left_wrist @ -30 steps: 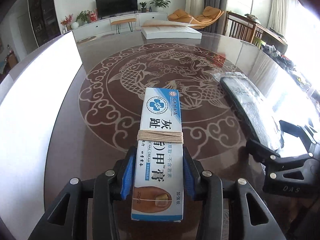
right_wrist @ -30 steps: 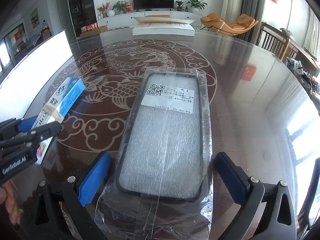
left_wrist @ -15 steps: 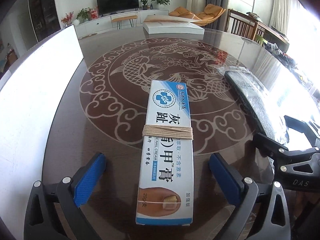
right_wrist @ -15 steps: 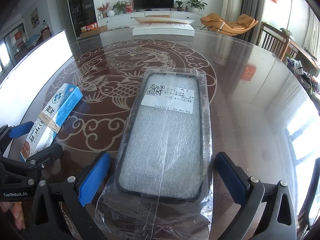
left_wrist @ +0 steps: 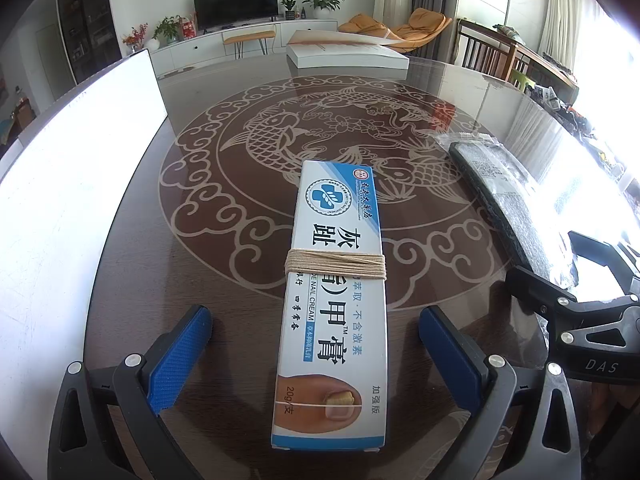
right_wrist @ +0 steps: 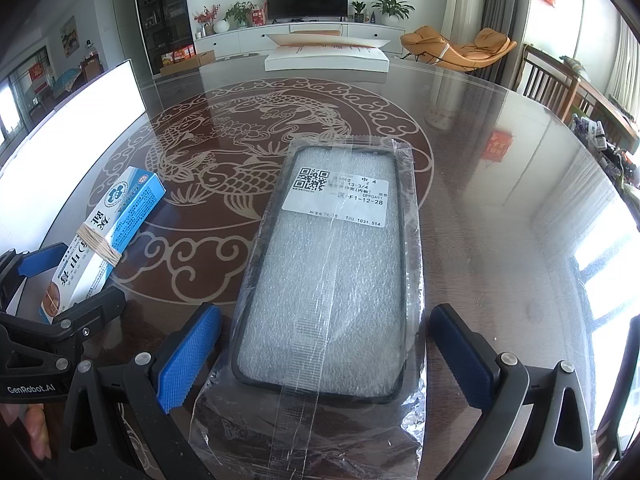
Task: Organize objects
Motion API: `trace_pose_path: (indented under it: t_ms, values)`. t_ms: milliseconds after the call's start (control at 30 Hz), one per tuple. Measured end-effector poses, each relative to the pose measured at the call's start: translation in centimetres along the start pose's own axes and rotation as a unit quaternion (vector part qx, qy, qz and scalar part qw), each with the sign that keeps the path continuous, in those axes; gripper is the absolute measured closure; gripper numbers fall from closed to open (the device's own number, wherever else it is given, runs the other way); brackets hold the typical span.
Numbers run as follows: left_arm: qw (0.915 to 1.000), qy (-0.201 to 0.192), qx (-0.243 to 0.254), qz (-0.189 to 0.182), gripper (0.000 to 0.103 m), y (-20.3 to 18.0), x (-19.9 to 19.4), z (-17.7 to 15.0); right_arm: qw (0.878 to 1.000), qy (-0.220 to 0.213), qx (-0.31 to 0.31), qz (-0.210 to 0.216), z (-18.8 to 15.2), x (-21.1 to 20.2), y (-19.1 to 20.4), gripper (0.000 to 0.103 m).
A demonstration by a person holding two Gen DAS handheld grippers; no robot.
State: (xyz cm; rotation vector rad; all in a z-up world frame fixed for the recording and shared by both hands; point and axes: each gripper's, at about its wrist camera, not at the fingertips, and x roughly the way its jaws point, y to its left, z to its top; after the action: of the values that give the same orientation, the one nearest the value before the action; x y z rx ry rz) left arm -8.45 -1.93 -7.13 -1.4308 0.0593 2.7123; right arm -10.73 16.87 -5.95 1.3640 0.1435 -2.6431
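A blue and white nail cream box [left_wrist: 334,292] with a rubber band around it lies flat on the dark table. My left gripper [left_wrist: 316,344] is open, its blue pads wide on either side of the box, not touching it. The box also shows in the right wrist view [right_wrist: 108,236], with the left gripper [right_wrist: 64,292] around it. A phone case in a clear plastic bag [right_wrist: 332,276] lies on the table between the open pads of my right gripper [right_wrist: 326,350]. The bagged case shows in the left wrist view [left_wrist: 504,200], with the right gripper [left_wrist: 576,292] at its near end.
The round table [left_wrist: 224,184] has a glass top with a fish pattern. A white board [left_wrist: 72,168] stands along the left side. A large white flat box [right_wrist: 326,54] lies at the far edge. Chairs stand to the right.
My left gripper opened and let go of the nail cream box, which now lies on the table. The right gripper and the bagged case have not moved.
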Motion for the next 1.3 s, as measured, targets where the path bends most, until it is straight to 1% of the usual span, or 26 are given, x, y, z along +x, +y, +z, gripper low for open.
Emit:
trace_pose_path:
  t_ms: [1267,1300]
  values:
    - [1.0000,0.000,0.000,0.001,0.000,0.04,0.14,0.00,1.000,0.000,0.000,0.000,0.00,-0.01,-0.02,0.000]
    - [1.0000,0.000,0.000,0.001,0.000,0.04,0.14,0.00,1.000,-0.001,-0.001,0.001,-0.01,-0.07,0.00,0.002]
